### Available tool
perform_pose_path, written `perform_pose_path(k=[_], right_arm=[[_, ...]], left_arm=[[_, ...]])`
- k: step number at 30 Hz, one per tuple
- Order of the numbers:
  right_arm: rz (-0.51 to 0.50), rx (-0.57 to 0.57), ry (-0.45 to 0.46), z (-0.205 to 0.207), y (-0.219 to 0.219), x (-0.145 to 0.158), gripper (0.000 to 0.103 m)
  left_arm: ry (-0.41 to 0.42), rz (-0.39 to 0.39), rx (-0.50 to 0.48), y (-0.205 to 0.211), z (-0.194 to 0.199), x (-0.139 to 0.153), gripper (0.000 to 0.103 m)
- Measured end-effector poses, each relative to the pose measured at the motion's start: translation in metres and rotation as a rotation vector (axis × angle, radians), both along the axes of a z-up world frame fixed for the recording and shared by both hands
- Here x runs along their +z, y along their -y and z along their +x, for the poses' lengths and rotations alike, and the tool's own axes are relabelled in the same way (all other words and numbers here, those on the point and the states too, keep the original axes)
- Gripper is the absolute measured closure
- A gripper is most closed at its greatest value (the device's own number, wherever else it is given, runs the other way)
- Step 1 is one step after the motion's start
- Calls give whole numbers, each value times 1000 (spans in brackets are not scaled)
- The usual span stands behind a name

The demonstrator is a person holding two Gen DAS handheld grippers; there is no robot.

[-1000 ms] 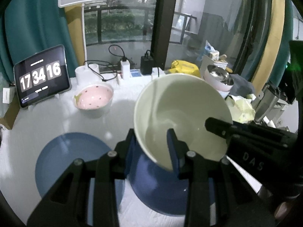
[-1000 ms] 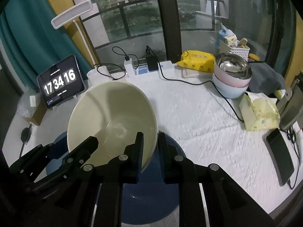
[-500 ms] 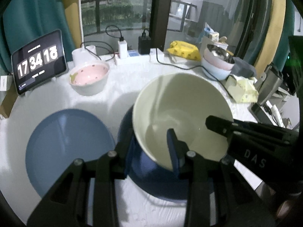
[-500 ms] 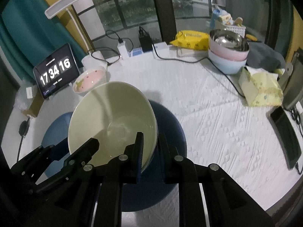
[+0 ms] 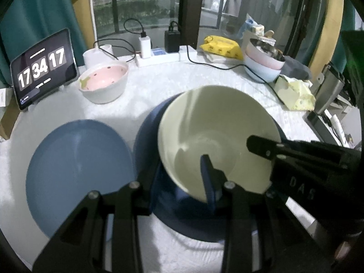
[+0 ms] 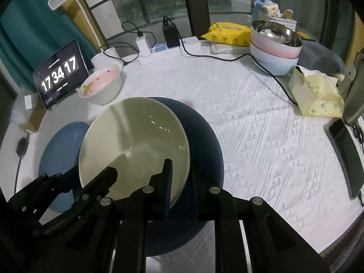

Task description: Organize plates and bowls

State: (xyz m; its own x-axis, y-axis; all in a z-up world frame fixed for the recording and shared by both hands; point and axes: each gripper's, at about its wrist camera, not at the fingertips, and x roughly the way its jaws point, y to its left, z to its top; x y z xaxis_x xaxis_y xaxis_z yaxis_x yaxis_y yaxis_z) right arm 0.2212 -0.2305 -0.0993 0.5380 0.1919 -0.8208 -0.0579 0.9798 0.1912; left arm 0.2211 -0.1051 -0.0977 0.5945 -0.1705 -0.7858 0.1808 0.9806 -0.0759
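**Cream bowl gripped by both grippers above the dark blue plate**

Cream-coloured round ceramic bowl (image 5: 216, 136) was held tilted over the dark navy round plate (image 6: 204, 141), which lay flat on the white textured tablecloth (image 6: 261, 136). Whether the bowl's base touched the plate could not be determined from either view.

Left gripper (image 5: 182, 177): jaws clamped on the bowl's near rim, one blue-padded finger (image 5: 208, 179) inside the bowl, the other outside and below the wall. Right gripper (image 6: 179, 184): jaws likewise clamped on the rim at the bowl's right edge, one pad inside, the other outside over the navy plate. In the left wrist view the right gripper's black body entered from the right, its fingertip reaching into the bowl. In the right wrist view the left gripper (image 6: 95, 184) appeared at lower left against the bowl's rim.

Surroundings recorded:
- Lighter blue flat round plate (image 5: 77, 170) lay on the cloth just left of the navy plate, edges near or overlapping; exact contact unclear.
- Pink-lined white bowl with dots (image 5: 104, 82) stood behind it, apart from both plates.
- Tablet showing a flip clock (image 5: 43, 68), reading 17 34 17, leaned upright at far left.
- Stack of pastel bowls topped by a steel bowl (image 6: 275, 45) stood at far right, well apart from the work area.
- Yellow tissue pack (image 6: 316, 93) sat near the stack; a black cable (image 6: 227, 58) ran across the cloth from a white power strip (image 6: 170, 50) by the window.
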Motion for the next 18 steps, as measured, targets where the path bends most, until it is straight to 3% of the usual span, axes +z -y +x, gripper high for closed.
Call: perform_pose_path(k=[12, 14, 18], right_arm=[[-29, 35, -6, 2, -4, -1, 79], [-53, 53, 7, 0, -7, 1, 72], [-95, 79, 21, -2, -15, 2, 68]], left_arm=[[18, 1, -4, -2, -6, 6, 67], [27, 3, 6, -5, -8, 9, 67], [31, 5, 14, -9, -9, 11, 67]])
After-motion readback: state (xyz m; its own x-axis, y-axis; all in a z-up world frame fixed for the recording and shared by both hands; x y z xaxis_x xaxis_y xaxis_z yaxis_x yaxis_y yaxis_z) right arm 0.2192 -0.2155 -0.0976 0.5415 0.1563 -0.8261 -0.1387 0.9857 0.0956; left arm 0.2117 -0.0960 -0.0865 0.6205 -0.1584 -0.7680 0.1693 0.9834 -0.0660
